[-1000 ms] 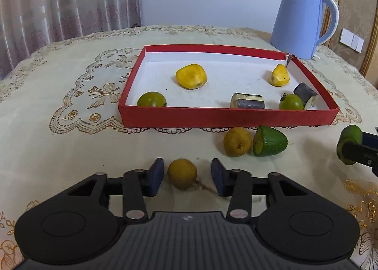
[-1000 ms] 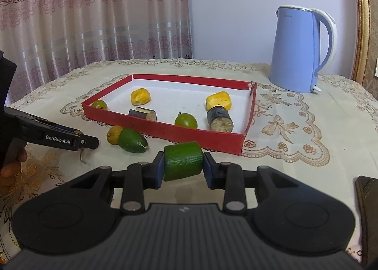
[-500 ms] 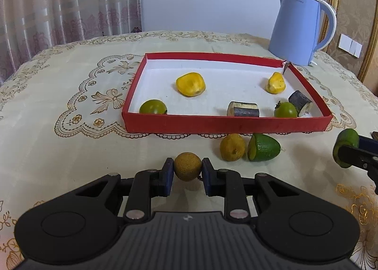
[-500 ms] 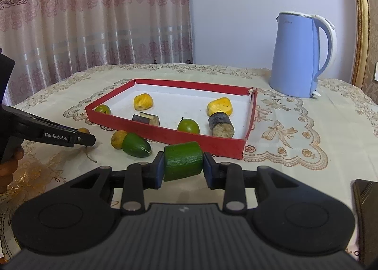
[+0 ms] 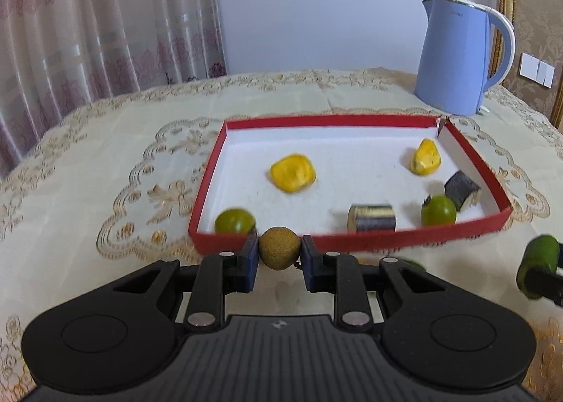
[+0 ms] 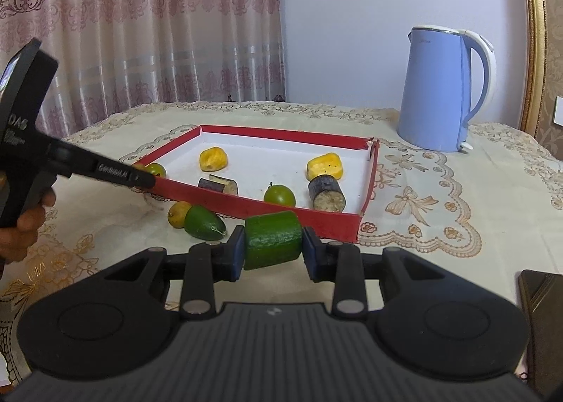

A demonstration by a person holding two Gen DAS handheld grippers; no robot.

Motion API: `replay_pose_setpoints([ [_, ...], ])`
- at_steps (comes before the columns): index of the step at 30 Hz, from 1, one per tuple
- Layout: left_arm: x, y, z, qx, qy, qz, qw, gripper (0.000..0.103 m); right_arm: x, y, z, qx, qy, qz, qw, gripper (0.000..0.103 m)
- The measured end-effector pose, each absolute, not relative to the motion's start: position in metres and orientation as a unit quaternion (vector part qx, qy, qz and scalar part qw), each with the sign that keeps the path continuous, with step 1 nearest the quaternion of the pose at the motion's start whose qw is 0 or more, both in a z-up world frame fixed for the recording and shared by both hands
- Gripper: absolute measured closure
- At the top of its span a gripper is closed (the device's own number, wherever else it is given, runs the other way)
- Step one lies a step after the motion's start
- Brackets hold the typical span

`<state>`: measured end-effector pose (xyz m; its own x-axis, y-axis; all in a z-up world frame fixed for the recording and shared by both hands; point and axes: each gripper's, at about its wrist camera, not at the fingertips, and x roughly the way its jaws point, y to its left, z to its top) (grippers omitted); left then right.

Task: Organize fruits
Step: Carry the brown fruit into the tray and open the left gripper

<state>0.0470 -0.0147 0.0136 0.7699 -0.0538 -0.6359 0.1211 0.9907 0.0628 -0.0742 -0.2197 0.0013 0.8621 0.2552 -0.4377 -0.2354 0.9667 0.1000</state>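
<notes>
We see a red tray [image 5: 352, 243], a pale blue kettle [image 5: 454, 60], and a cream tablecloth [image 5: 105, 162] with gold embroidery.

Left gripper [image 5: 279, 253] closed on brown round fruit [image 5: 279, 252] — lifted off tablecloth [image 5: 105, 190].

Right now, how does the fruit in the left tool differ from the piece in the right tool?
The brown fruit in the left tool is small, round and rough-skinned; the green piece in the right tool is bigger, chunky and flat-ended like a cut cylinder. Both are clamped between blue pads, off the tablecloth, just short of the red tray.
</notes>
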Motion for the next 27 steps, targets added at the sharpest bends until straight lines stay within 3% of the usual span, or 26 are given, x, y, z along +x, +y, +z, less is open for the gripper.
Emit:
replay_pose_setpoints([
  [27, 0.136, -0.065, 0.012, 0.1, 0.336, -0.015, 0.936, 0.078, -0.077, -0.227, 0.006, 0.024, 0.225, 0.115, 0.967, 0.071],
])
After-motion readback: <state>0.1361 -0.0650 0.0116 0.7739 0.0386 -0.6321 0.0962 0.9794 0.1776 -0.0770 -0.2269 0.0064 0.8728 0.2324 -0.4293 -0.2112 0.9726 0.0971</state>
